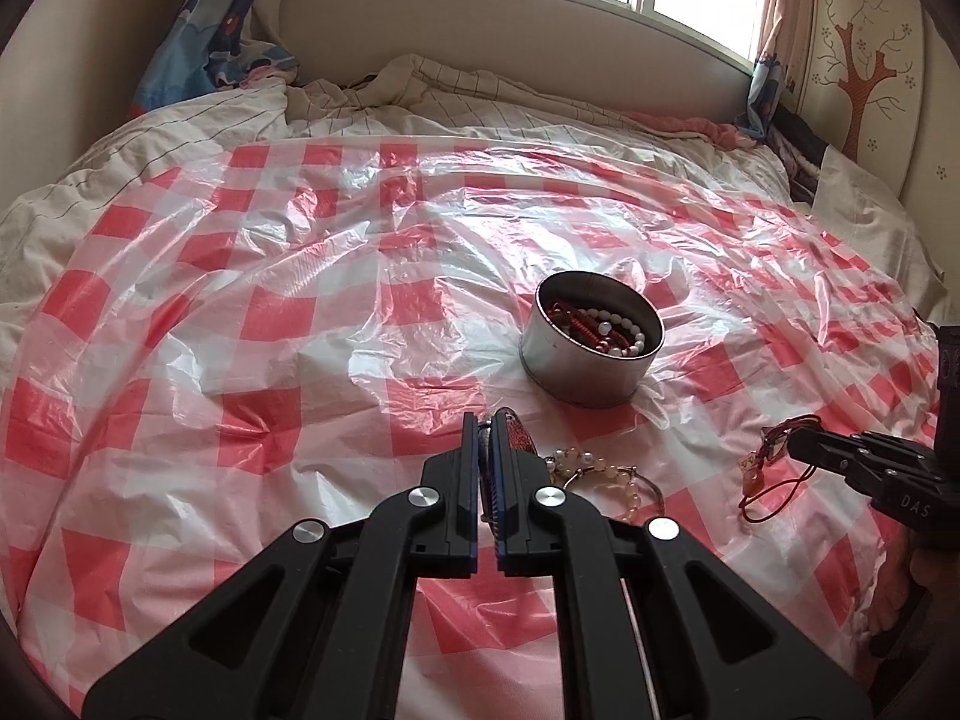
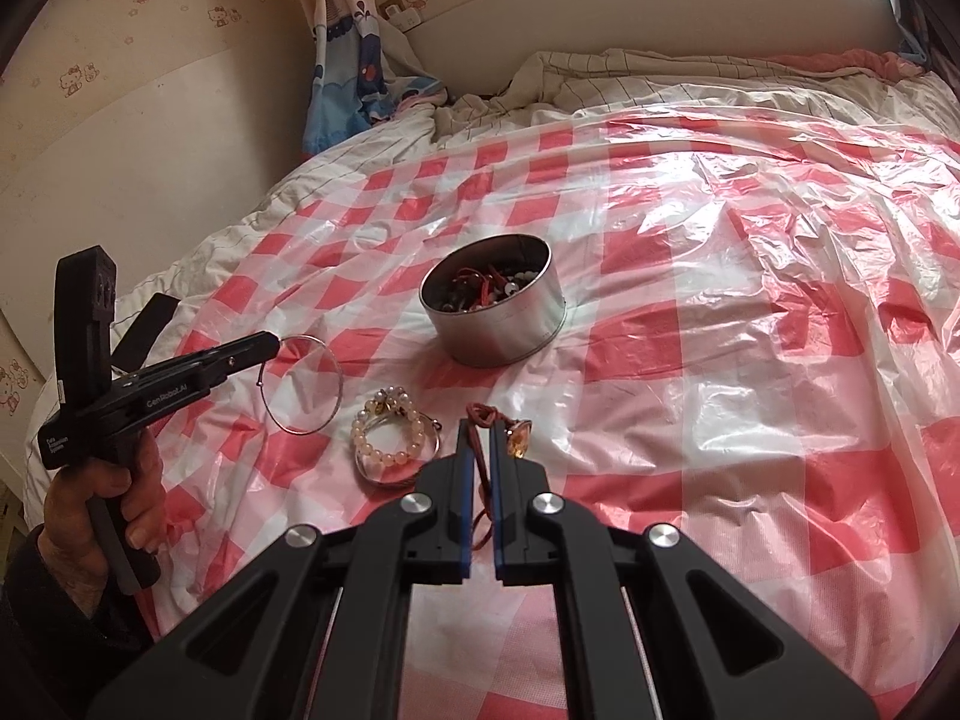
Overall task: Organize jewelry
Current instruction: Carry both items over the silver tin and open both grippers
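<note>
A round metal tin point(image 1: 591, 369) point(image 2: 498, 324) with beaded jewelry inside sits on the red-checked plastic sheet. My left gripper point(image 1: 485, 423) point(image 2: 273, 343) is shut on a thin silver bangle point(image 2: 306, 384), held just above the sheet left of the tin; in the left wrist view the bangle shows edge-on between the fingers. My right gripper point(image 2: 480, 429) point(image 1: 795, 444) is shut on a red cord necklace point(image 2: 483, 417) point(image 1: 780, 462) with an amber pendant point(image 2: 517, 438). A pearl bracelet point(image 2: 390, 432) point(image 1: 591, 471) lies between the two grippers.
The red-and-white plastic sheet point(image 1: 270, 300) point(image 2: 750, 300) covers a bed with a rumpled white duvet point(image 1: 180, 120). A window and curtains are behind the bed. A wall with stickers is at the left in the right wrist view point(image 2: 120, 60).
</note>
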Demonstrator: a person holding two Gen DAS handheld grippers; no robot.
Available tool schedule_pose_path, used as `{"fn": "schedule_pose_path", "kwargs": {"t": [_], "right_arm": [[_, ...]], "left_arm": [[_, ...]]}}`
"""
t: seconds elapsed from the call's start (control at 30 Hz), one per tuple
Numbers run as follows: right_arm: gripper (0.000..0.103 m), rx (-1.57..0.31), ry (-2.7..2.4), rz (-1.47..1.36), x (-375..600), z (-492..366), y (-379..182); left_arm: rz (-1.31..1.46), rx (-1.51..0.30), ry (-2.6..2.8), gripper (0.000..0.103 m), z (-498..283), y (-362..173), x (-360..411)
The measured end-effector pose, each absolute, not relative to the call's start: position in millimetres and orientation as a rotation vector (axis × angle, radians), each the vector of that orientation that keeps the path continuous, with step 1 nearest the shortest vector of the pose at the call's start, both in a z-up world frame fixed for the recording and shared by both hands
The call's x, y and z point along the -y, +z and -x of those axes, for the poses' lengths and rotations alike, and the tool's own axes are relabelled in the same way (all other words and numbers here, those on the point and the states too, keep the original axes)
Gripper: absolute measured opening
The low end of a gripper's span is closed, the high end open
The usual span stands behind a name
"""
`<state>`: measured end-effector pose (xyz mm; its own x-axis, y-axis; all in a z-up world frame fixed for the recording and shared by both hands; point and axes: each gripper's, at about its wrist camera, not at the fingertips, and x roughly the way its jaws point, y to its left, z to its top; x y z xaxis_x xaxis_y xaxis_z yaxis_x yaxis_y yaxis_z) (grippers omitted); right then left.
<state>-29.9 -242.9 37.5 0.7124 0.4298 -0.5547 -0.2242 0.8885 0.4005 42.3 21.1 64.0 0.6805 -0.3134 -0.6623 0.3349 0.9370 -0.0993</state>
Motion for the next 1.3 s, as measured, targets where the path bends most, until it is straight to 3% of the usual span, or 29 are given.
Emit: {"fn": "schedule_pose_path", "kwargs": {"t": [0.43, 0.83, 1.0, 1.13, 1.3], "right_arm": [[0.005, -0.615, 0.438, -0.287, 244, -5, 87], [0.005, -0.587, 0.481, -0.255, 241, -58, 109], [0.005, -0.614, 0.517, -0.284, 235, -91, 100], [0.006, -0.785, 0.464, -0.191, 211, -131, 62], [0.006, -0.819, 0.391, -0.152, 214, -126, 47]], "left_arm": [[-0.01, -0.657, -0.479, 0.004, -57, 110, 26], [0.073, -0.666, -0.523, 0.004, -103, 100, 51], [0.146, -0.715, -0.556, 0.004, -132, 78, 57], [0.051, -0.827, -0.425, 0.005, -151, 47, 61], [0.037, -0.825, -0.399, 0.005, -138, 51, 38]]}}
